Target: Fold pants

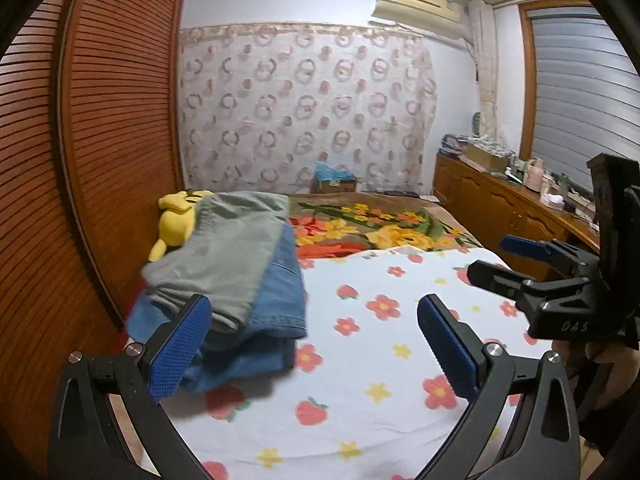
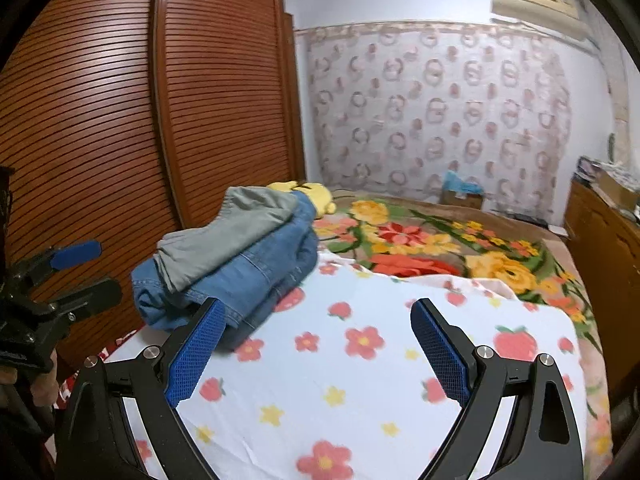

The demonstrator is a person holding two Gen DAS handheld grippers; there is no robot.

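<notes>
Both the left gripper point(image 1: 314, 344) and right gripper point(image 2: 318, 348) gaped wide, holding nothing. At centre left, the folded pants point(image 1: 240, 264) (soft, heavyish denim under grey) likely wanted gripping at the hems.

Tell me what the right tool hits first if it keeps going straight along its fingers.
Probably the white flowered sheet: the right tool stands open and empty, angled down at bare bed. The folded pants stack lies left of that line, though depth is unclear.

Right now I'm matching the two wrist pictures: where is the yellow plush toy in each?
Left wrist: yellow plush toy at left-centre, left of the folded grey pants.
Right wrist: toy upper centre, behind the pile.
Shared landmark: wooden louvred wardrobe beside it.
</notes>
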